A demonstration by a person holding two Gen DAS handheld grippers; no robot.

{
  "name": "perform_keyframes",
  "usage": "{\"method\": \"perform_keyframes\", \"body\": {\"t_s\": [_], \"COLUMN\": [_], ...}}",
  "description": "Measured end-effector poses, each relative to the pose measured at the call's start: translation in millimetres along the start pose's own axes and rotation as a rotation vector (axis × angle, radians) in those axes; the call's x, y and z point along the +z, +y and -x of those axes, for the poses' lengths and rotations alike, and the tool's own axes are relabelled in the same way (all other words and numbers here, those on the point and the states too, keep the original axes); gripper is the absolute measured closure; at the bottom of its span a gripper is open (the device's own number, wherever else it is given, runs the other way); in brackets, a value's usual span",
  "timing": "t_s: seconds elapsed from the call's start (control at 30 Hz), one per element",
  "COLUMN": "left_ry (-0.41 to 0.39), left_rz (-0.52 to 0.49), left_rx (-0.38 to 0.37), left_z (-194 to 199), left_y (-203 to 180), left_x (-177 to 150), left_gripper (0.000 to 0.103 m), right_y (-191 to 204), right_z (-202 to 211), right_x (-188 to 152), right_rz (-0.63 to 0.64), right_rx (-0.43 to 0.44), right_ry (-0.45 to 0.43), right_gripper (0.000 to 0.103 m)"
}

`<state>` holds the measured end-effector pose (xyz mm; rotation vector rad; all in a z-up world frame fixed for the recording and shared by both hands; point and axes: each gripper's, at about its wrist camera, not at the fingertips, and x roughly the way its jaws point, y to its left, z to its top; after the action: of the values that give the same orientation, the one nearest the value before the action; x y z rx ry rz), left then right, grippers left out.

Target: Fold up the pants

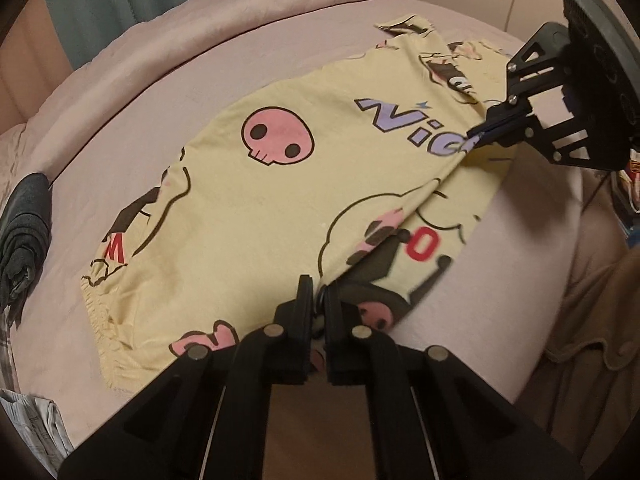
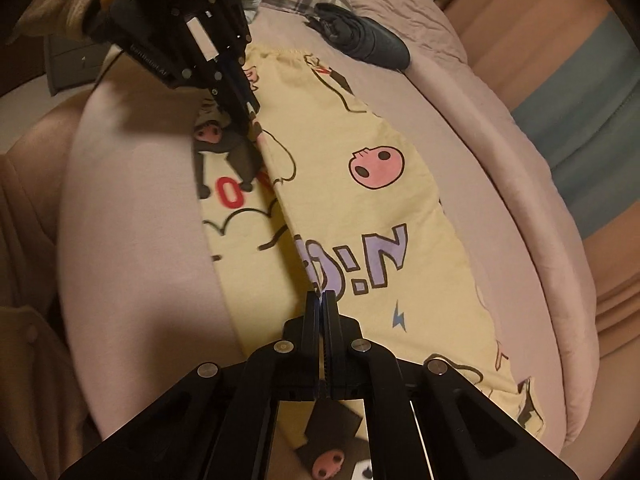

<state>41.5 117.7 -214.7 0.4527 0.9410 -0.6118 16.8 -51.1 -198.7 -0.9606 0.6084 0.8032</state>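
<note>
1. So far the yellow printed pants lie lengthwise on the pink bed, one leg laid over the other; the upper leg's edge sits short of the lower leg's, so the lengthwise fold looks made but not squared.
2. Both tools pinch that upper edge: the left gripper is closed on cloth near the waistband end, and the right gripper is closed on the edge near the purple lettering.
3. Left to do, by my judgement: line up the edges, then fold across the length.
4. From the left wrist, the elastic waistband shows at 8 o'clock and the right gripper at 2 o'clock.
5. Only the right wrist shows the hem end at 5 o'clock, a dark folded garment at 12 o'clock, and the left gripper at 11 o'clock.
</note>
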Motion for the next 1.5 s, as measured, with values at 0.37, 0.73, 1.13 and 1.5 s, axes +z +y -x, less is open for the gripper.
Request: {"method": "perform_keyframes", "body": {"t_s": [0.37,0.73,1.13,1.5], "left_ry": [0.039,0.110,-0.101,-0.212], "left_rz": [-0.031,0.090,0.342,0.487], "left_rx": [-0.005,-0.046,-0.259,-0.439], "left_z": [-2.4,1.0,-11.4,-57.8], "left_y": [-13.1,-0.5,-25.5,-46.7], "left_x": [-8.6,-8.6,85.6,158.5], "left_gripper": [0.099,0.042,0.020,0.000], "right_y": [20.8,-13.6,-252.1,-336.8], "right_z": [-8.3,-5.0,18.7,-90.9], "right_x": [-2.5,-10.4,-119.1,-132.0], "right_rz": [0.051,-0.193,-1.117,-1.221], "right_rx": [0.011,0.189,-0.064,-0.129], "right_ry": [0.031,0.059,0.143,0.469], "right_gripper": [0.101,0.077,0.048,0.048]}}
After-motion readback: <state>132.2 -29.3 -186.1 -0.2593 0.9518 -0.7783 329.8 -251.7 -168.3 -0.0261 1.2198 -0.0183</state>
